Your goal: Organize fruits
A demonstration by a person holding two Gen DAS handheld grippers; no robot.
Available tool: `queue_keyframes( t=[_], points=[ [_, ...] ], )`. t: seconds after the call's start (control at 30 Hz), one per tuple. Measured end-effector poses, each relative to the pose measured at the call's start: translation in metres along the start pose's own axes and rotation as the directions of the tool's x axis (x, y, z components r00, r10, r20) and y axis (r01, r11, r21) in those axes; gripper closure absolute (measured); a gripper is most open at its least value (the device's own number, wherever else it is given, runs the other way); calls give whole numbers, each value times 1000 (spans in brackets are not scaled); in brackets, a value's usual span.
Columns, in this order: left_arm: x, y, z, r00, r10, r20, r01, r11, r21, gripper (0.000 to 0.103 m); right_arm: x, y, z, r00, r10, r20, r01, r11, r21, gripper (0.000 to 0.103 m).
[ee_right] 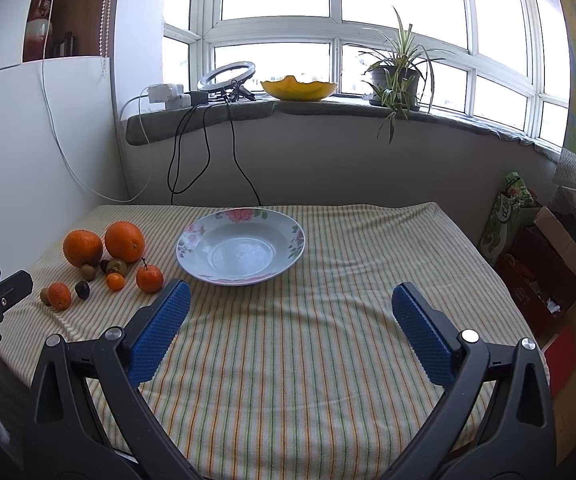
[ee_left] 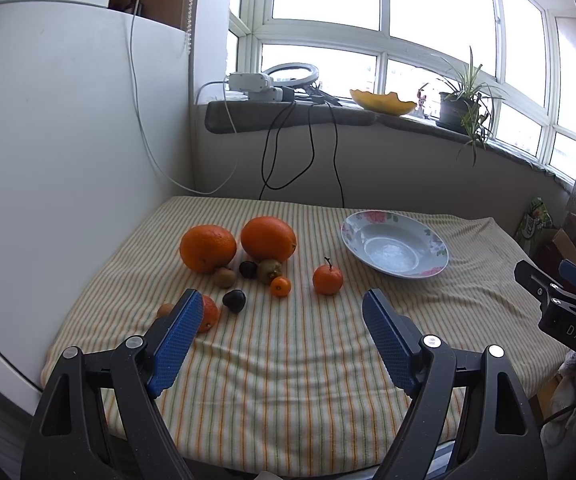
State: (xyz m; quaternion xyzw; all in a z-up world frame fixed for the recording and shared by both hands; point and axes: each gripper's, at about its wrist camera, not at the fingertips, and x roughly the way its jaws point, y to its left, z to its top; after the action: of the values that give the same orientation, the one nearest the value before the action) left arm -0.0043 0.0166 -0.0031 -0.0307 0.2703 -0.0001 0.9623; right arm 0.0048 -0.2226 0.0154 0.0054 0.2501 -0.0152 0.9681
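Grippers first: the left gripper (ee_left: pixel 282 308) hangs low over the near side of the table, blue pads spread wide with nothing between them. The right gripper (ee_right: pixel 289 300) matches it, jaws wide apart and empty, lined up on the near side of the floral plate (ee_right: pixel 297 240).

Out from the left tool, fruit sits clustered on the striped cloth (ee_left: pixel 288 380). A small mandarin (ee_left: pixel 210 314) peeks from behind the left pad, a little brown fruit (ee_left: pixel 164 310) just beside it. A dark plum (ee_left: pixel 234 301) lies close by, then a tiny orange kumquat (ee_left: pixel 280 286) and a stemmed tangerine (ee_left: pixel 327 279) standing a bit apart toward the plate. Behind them two kiwis (ee_left: pixel 225 277) and another dark fruit (ee_left: pixel 248 269) nestle against two big oranges (ee_left: pixel 208 248).

The plate holds nothing, sitting right of the whole group, apart from it.

Farther back, a windowsill carries a yellow bowl (ee_right: pixel 299 89), a potted plant (ee_right: pixel 395 80) and a ring light (ee_right: pixel 228 74).
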Motion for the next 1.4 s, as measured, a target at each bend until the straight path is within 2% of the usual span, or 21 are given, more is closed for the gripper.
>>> queue_keyframes(
  t=[0.83, 1.4],
  points=[
    [0, -1, -1, 1000, -2, 2, 2, 1000, 3, 21, 0, 3, -1, 1000, -2, 0, 2, 1000, -5, 0],
    [7, 2, -7, 1000, -7, -10, 7, 1000, -5, 21, 9, 11, -3, 999, 30, -18, -30, 999, -26, 0]
  ],
)
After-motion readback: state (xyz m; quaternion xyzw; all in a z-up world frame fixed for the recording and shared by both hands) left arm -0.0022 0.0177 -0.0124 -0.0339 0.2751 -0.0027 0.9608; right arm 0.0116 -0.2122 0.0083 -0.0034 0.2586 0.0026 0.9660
